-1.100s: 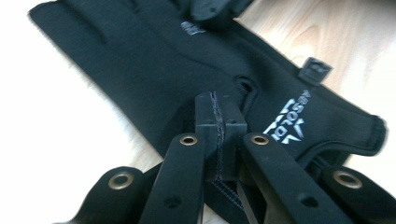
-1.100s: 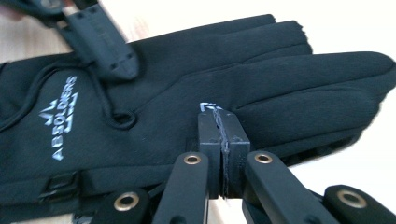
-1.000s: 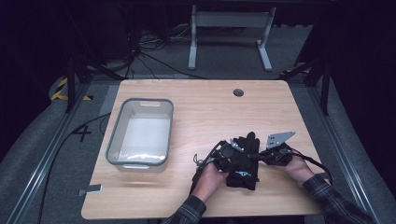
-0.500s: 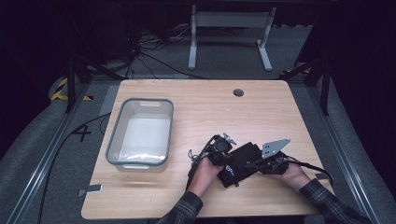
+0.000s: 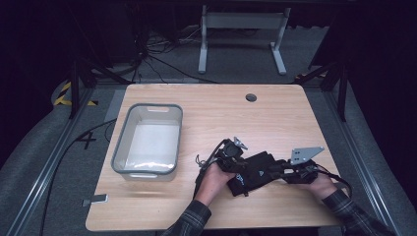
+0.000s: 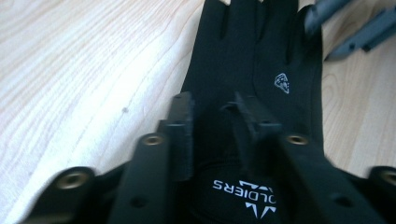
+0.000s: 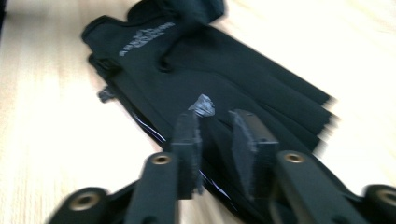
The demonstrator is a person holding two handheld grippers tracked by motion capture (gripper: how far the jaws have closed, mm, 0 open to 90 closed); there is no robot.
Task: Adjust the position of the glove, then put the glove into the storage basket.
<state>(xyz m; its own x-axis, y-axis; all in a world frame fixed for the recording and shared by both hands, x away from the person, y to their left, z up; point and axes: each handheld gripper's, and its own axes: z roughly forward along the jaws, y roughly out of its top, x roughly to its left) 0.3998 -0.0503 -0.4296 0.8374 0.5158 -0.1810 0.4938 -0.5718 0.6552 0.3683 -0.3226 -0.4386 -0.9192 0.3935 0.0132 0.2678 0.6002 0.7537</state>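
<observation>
A black glove (image 5: 255, 169) with white lettering lies stretched flat on the wooden table (image 5: 221, 113), near its front edge. My left gripper (image 5: 240, 168) grips its cuff end from the left. In the left gripper view the jaws (image 6: 212, 109) pinch a fold of the glove (image 6: 261, 56) just above the lettering. My right gripper (image 5: 276, 170) comes in from the right at the glove's finger end. In the right gripper view its jaws (image 7: 217, 126) stand close together on the dark fabric of the glove (image 7: 224, 60). A hand holds each gripper.
A clear plastic bin with a grey rim (image 5: 120, 147) stands on the left part of the table. A round cable hole (image 5: 251, 97) sits near the far edge. A metal stand (image 5: 241, 29) and cables lie on the floor beyond.
The glove, bunched between the two grippers a second ago, is now pulled out flat and long. My left gripper has shifted left and my right gripper right.
</observation>
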